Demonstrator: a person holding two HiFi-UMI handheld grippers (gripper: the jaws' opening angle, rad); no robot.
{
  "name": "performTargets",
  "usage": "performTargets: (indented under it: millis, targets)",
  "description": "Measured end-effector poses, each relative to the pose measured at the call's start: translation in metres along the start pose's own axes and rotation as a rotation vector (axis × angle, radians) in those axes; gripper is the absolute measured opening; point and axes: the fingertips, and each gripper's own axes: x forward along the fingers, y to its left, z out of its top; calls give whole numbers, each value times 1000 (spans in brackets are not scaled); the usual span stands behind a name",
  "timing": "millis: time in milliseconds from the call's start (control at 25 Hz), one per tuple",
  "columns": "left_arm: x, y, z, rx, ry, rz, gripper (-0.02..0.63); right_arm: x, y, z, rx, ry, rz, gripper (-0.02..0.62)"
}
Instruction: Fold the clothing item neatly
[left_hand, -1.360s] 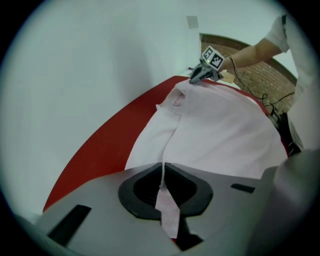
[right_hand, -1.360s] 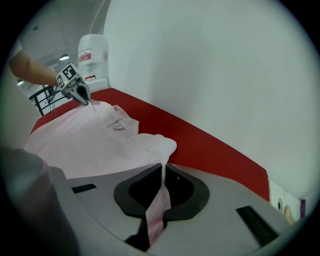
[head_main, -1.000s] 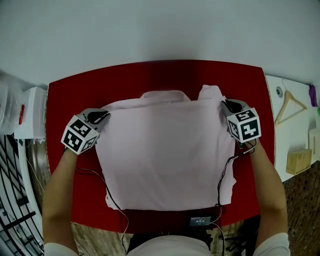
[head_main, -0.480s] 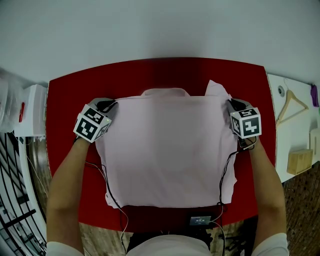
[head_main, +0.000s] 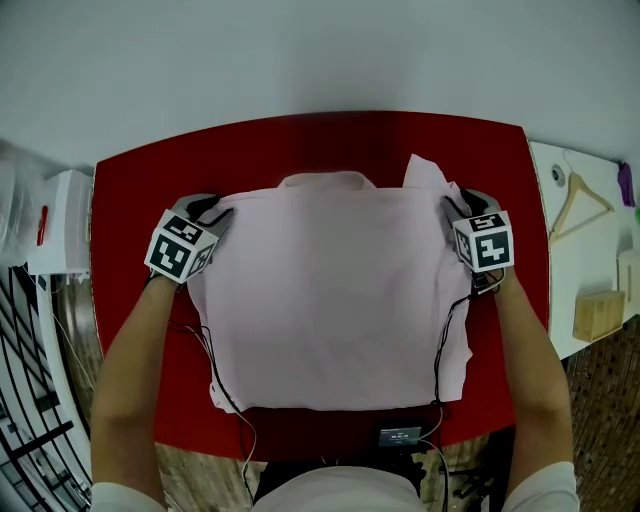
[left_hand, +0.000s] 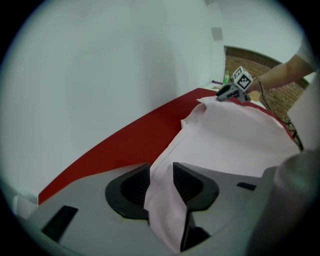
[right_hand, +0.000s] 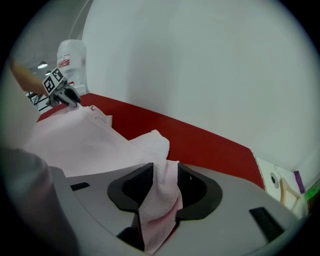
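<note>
The pink shirt (head_main: 330, 300) lies flat in the middle of the red table (head_main: 130, 200). Its collar points to 12 o'clock and its hem to 6, so its axis runs 12 to 6. At its 10 o'clock corner is the left gripper (head_main: 215, 212) and at its 2 o'clock corner the right gripper (head_main: 452, 207). Both have just been opening, and their jaws stand apart with shirt cloth between them.

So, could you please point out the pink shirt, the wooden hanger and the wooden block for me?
pink shirt (head_main: 335, 300), head view, middle of the flat fabric.
wooden hanger (head_main: 578, 184), head view, neck below the hook.
wooden block (head_main: 598, 318), head view, its top face.
</note>
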Motion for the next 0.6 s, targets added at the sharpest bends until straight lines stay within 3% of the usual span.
performTargets:
  millis: [320,600]
  targets:
    - [-45,-9,-12,-56,-60,-7,137,-29,3,-7,1,-6,-1,137]
    - [-88,-44,-54,-154,-80,-37,137,-65,27,-36,14,8,10,137]
